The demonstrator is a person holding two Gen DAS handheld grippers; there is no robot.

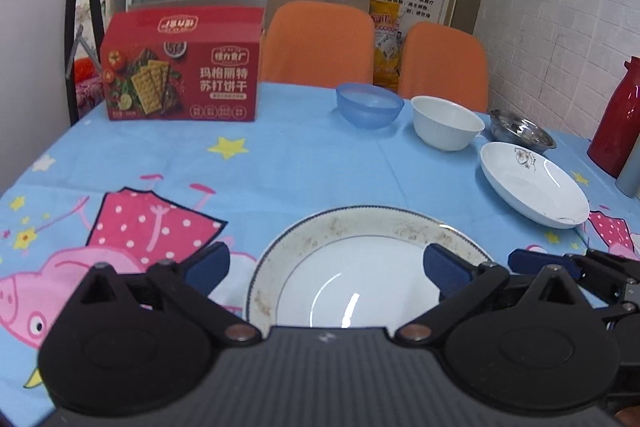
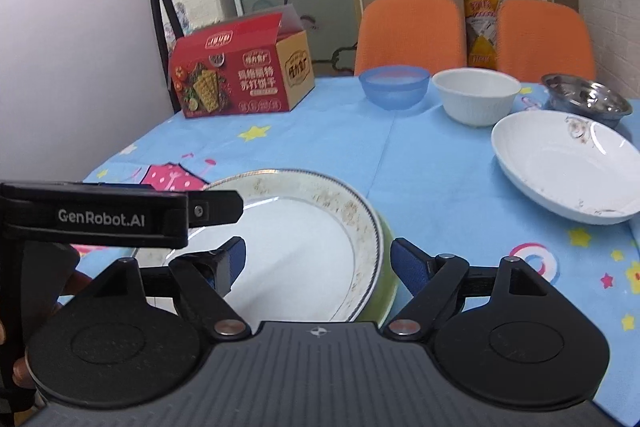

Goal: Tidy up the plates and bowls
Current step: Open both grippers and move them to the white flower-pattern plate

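Observation:
A white plate with a speckled gold rim (image 1: 352, 259) lies on the table right in front of my left gripper (image 1: 326, 267), which is open over its near edge. In the right wrist view the same plate (image 2: 296, 239) rests on something green (image 2: 386, 267), and my right gripper (image 2: 318, 263) is open around its right edge. The left gripper's body (image 2: 120, 213) reaches over the plate from the left. A white deep plate (image 1: 534, 183) (image 2: 568, 167), a blue bowl (image 1: 370, 105) (image 2: 394, 87), a white bowl (image 1: 446, 123) (image 2: 476, 97) and a steel bowl (image 1: 520, 129) (image 2: 586, 99) stand further back.
A red cracker box (image 1: 182, 67) (image 2: 240, 71) stands at the back left of the blue cartoon tablecloth (image 1: 300, 163). Two orange chairs (image 1: 316, 43) (image 2: 412, 35) stand behind the table. A red flask (image 1: 618, 115) stands at the right edge.

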